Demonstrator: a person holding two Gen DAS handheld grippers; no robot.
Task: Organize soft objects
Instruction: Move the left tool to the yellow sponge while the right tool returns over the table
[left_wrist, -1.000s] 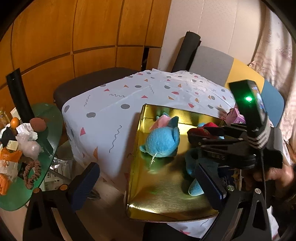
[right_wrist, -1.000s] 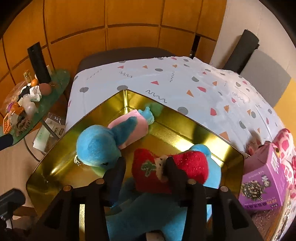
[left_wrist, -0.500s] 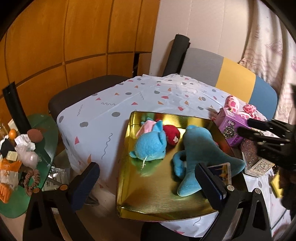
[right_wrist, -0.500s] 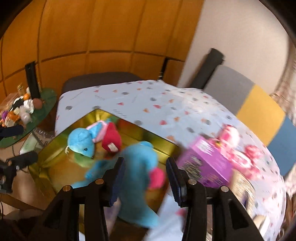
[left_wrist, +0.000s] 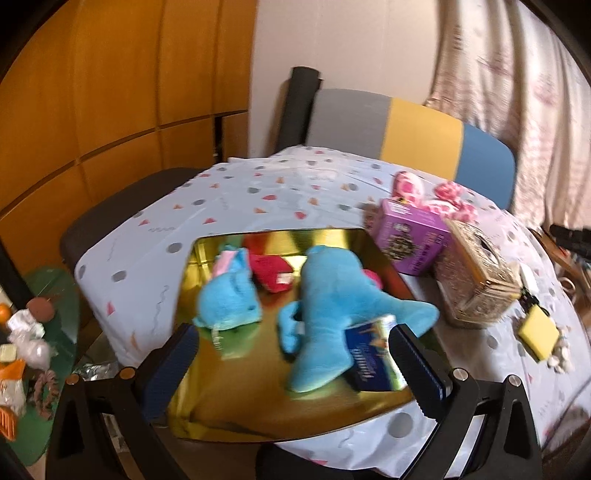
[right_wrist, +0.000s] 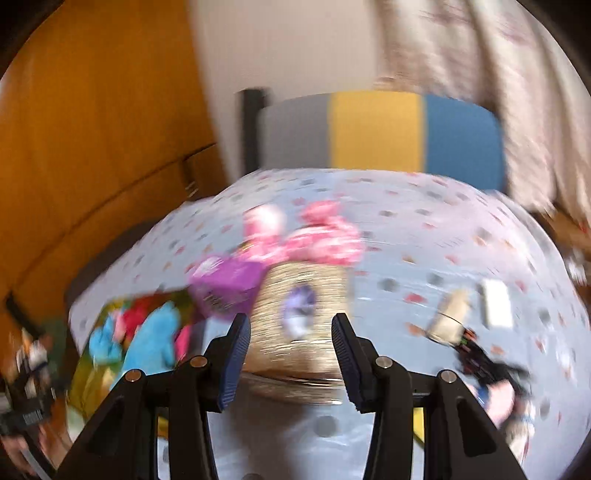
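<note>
The gold tray (left_wrist: 236, 398) sat at the near corner of the table with the spotted cloth (left_wrist: 236, 199), and the soft toys lay inside it: a big blue plush (left_wrist: 332, 295) sprawled down the middle, a smaller blue plush (left_wrist: 229, 299) to its left, a red plush (left_wrist: 271, 271) between them toward the back, and a pink one (left_wrist: 223, 260) tucked behind the small blue one. A blue-and-white card pack (left_wrist: 373, 356) rested against the big plush. The left gripper (left_wrist: 291, 350) hung above the tray's near edge, jaws spread wide with nothing between them. Just right of the tray stood a purple box (left_wrist: 410, 236) and a gold patterned box (left_wrist: 476, 280), with a pink spotted plush (left_wrist: 443, 195) behind them on the cloth. The right gripper (right_wrist: 291, 354) was blurred, jaws apart and empty, pointing toward the gold box
</note>
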